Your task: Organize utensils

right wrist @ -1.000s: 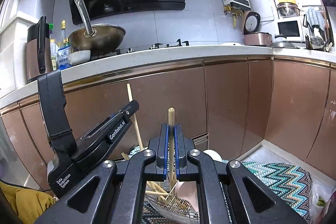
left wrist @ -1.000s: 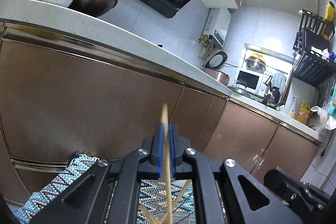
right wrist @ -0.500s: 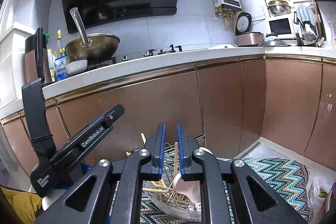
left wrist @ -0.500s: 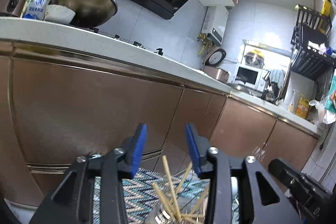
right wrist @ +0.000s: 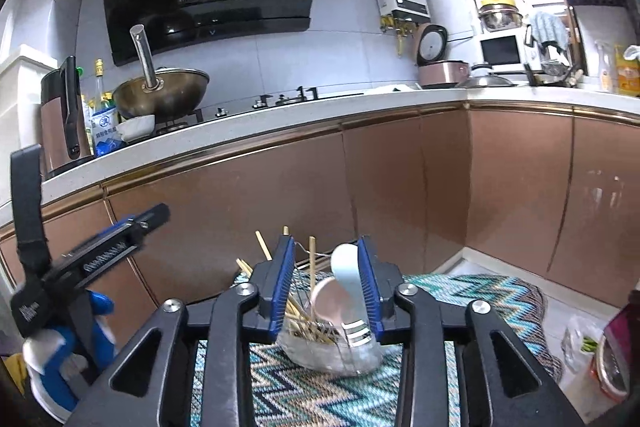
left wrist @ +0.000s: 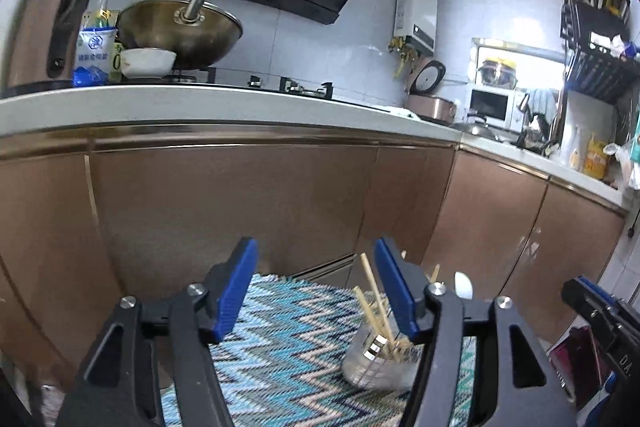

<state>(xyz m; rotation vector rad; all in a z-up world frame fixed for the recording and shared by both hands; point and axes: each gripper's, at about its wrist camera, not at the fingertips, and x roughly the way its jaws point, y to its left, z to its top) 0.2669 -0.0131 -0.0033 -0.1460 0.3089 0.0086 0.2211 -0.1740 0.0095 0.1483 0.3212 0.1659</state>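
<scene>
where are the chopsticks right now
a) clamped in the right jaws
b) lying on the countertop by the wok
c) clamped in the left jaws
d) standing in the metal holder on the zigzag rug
d: the chopsticks stand loose in the metal holder on the zigzag rug, and both the left gripper and right gripper have open jaws that have just been opening, pressing on nothing.
</scene>
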